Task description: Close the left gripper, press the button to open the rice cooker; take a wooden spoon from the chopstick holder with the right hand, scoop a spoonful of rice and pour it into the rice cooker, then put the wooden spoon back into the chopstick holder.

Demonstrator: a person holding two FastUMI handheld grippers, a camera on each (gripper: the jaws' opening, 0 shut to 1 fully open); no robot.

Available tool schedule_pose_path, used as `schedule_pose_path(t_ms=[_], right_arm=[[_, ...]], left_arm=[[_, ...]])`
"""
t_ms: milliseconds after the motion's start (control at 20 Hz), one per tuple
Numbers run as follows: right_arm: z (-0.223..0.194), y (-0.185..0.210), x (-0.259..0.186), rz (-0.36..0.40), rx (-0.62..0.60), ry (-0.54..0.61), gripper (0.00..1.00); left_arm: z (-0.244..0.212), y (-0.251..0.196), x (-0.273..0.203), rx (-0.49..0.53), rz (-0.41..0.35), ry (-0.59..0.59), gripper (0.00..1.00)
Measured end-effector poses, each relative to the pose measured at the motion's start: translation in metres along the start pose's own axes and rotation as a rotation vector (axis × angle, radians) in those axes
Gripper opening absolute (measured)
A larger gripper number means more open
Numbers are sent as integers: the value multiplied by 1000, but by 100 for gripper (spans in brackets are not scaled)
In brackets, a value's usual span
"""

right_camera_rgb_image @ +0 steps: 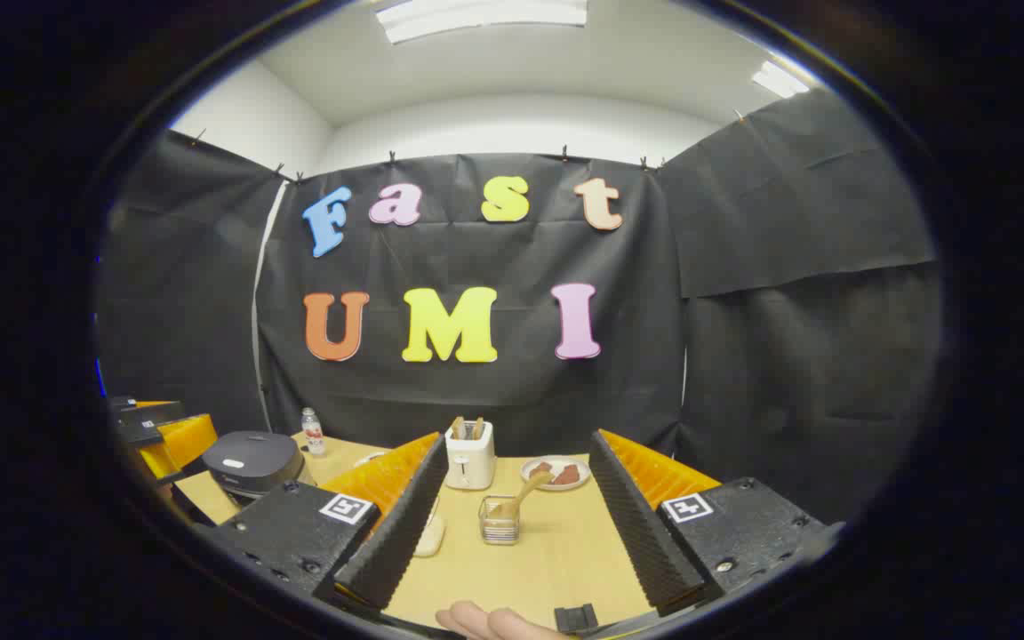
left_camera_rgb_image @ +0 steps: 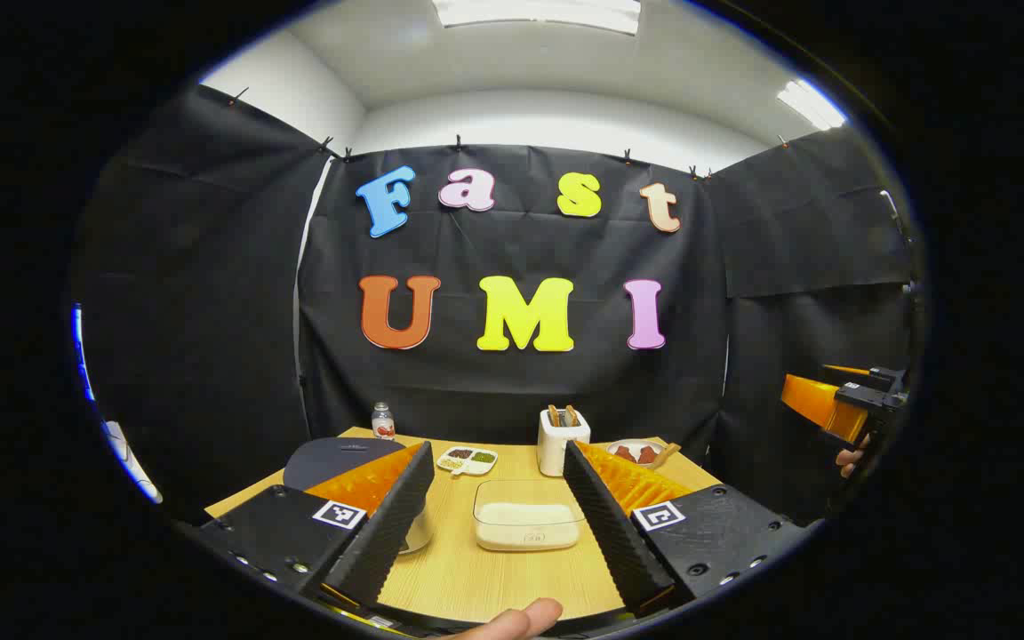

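In the left gripper view, the left gripper (left_camera_rgb_image: pixel 499 507) hangs over the table's (left_camera_rgb_image: pixel 485 582) near edge with its jaws spread wide and nothing between them; a fingertip (left_camera_rgb_image: pixel 512 620) shows at the bottom. Between the fingers sits a clear rice box (left_camera_rgb_image: pixel 528 514), mid-table. The dark rice cooker (left_camera_rgb_image: pixel 334 460), lid down, stands at the left edge, partly behind the left finger. Farther back are a divided dish (left_camera_rgb_image: pixel 468 460), a white toaster (left_camera_rgb_image: pixel 562 441) and a plate (left_camera_rgb_image: pixel 638 453); a small bottle (left_camera_rgb_image: pixel 382 421) stands at the far left corner. The other gripper (left_camera_rgb_image: pixel 841 404) shows at the right, off the table.

In the right gripper view, the right gripper (right_camera_rgb_image: pixel 512 516) is likewise wide open and empty. Between its fingers stands the clear holder (right_camera_rgb_image: pixel 499 524) with the wooden spoon (right_camera_rgb_image: pixel 521 494) leaning in it, mid-table.
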State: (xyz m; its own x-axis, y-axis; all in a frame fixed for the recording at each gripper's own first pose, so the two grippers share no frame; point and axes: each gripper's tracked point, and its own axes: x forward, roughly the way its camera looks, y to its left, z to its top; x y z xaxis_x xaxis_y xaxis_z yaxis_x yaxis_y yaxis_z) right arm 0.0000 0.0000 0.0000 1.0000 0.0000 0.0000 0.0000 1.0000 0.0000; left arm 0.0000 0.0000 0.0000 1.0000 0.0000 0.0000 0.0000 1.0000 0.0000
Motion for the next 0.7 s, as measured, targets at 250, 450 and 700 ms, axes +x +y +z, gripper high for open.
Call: schedule_pose_path(t_ms=[250, 450, 700], right_arm=[[-1, -6, -4, 1, 6, -5, 99], [-6, -14, -4, -7, 14, -1, 100], [-12, -18, -3, -5, 21, 4, 100]], left_arm=[[0, 2, -5, 11, 1, -7, 94], [-2, 3, -5, 21, 5, -5, 94], [-1, 7, -5, 52, 21, -21, 94]])
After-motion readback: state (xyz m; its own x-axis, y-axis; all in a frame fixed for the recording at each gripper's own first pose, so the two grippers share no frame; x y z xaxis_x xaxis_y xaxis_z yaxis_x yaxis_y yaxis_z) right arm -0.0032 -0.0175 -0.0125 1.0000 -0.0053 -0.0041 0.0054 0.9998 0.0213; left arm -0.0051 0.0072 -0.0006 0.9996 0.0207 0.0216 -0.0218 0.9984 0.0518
